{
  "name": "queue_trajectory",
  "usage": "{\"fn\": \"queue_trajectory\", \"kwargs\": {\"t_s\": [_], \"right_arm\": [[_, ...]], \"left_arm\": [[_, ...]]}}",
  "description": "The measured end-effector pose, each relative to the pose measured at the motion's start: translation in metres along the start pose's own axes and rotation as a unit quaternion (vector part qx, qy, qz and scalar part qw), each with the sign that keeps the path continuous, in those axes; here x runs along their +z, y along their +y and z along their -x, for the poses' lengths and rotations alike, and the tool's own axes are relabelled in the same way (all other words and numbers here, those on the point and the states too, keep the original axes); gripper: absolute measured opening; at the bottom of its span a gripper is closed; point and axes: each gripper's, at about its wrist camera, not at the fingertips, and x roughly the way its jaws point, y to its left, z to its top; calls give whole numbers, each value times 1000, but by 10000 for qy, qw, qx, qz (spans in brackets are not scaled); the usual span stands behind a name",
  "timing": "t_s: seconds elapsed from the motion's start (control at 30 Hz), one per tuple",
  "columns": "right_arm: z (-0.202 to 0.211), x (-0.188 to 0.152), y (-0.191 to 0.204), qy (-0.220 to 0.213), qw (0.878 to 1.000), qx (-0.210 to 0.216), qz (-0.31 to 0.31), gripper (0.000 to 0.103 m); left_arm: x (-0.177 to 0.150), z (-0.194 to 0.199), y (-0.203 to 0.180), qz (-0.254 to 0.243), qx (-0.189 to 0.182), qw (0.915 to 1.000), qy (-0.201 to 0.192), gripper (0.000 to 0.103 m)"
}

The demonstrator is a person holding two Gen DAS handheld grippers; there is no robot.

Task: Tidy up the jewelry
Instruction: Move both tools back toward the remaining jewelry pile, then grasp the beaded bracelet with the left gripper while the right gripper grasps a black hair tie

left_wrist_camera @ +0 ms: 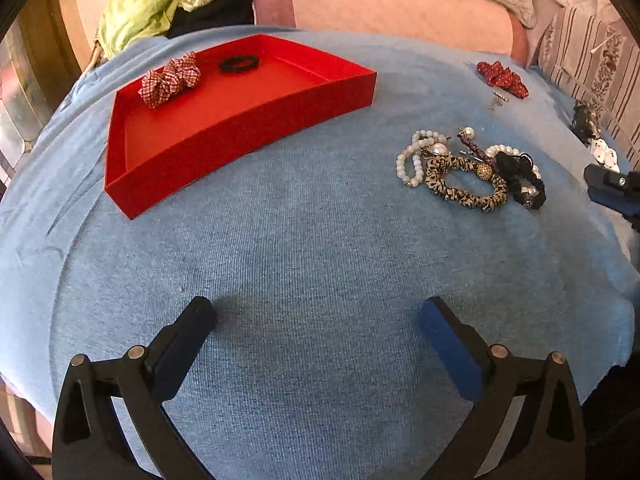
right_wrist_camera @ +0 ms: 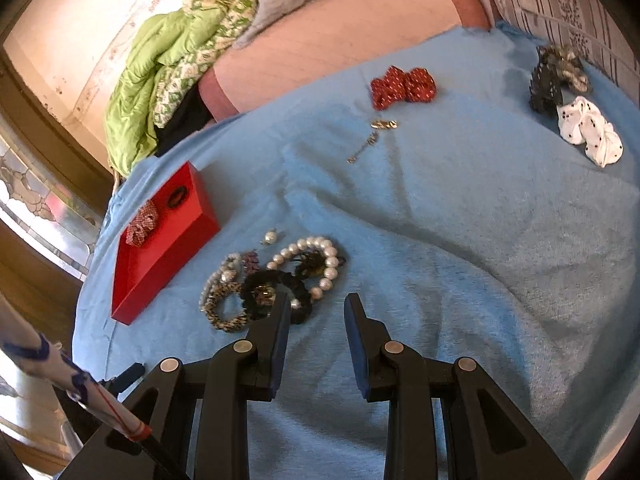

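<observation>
Left tongs (left_wrist_camera: 318, 316) standing spread wide, nothing between the blue pads, hovering over bare blue blanket (left_wrist_camera: 320, 248) near its front edge. Right tongs (right_wrist_camera: 316, 312) parted by a narrow gap, also gripping nothing; the left fingertip (right_wrist_camera: 280, 308) is overlapping the black scrunchie (right_wrist_camera: 276, 286) at the near side of the jewelry pile, contact not clear.

The pile is lying on the blanket just beyond the right tongs: a leopard-print scrunchie (left_wrist_camera: 464, 184), a pearl bracelet (left_wrist_camera: 416, 156) on its left, a larger pearl strand (right_wrist_camera: 316, 264) tangled with the black scrunchie, and a loose pearl earring (right_wrist_camera: 271, 237) beside them toward the tray.

A red tray (left_wrist_camera: 256, 128) is sitting on the blanket toward the left edge, well apart from the left tongs and near the pile. Inside it, a red-checked scrunchie (left_wrist_camera: 170, 78) is lying by the far left corner, with a black hair tie (left_wrist_camera: 239, 63) apart from it along the far wall.

Toward the far right corner of the blanket, a red dotted scrunchie (right_wrist_camera: 402, 87) is lying alone, with a small metal chain piece (right_wrist_camera: 374, 138) just in front of it. At the right edge, a dark hair claw (right_wrist_camera: 546, 82) is resting next to a white dotted scrunchie (right_wrist_camera: 590, 132).

A green quilt (right_wrist_camera: 160, 96) is bunched up beyond the blanket's far left corner.
</observation>
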Motion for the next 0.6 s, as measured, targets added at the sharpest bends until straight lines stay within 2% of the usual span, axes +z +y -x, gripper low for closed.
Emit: {"fn": "queue_trajectory", "kwargs": {"t_s": [0.07, 0.13, 0.27, 0.33, 0.37, 0.4, 0.43, 0.47, 0.5, 0.6], "right_arm": [[-6, 2, -2, 109, 9999, -15, -4, 30], [-10, 1, -1, 198, 9998, -46, 29, 30], [-15, -2, 2, 287, 9994, -103, 134, 30], [-15, -2, 3, 279, 9994, -149, 155, 30], [-15, -2, 2, 276, 9994, -161, 164, 30], [-16, -2, 3, 276, 9993, -170, 178, 30], [-16, -2, 4, 278, 9992, -185, 198, 30], [-16, -3, 5, 276, 9991, -215, 227, 30], [-16, -3, 5, 272, 9990, -245, 254, 30], [-17, -3, 6, 262, 9988, -286, 300, 30]], "left_arm": [[9, 6, 2, 174, -513, 9984, -179, 103], [18, 10, -5, 114, -848, 9957, -342, 103], [32, 4, -29, -271, -935, 9939, -518, 103], [39, 0, -37, -299, -1021, 9925, -596, 101], [44, -3, -39, -316, -1070, 9919, -605, 92], [48, -6, -41, -326, -1087, 9918, -587, 73], [53, -10, -41, -327, -1106, 9918, -553, 62], [56, -14, -42, -310, -1102, 9921, -508, 40], [59, -18, -42, -277, -1117, 9924, -447, 31], [67, -26, -43, -190, -1203, 9917, -405, 30]]}}
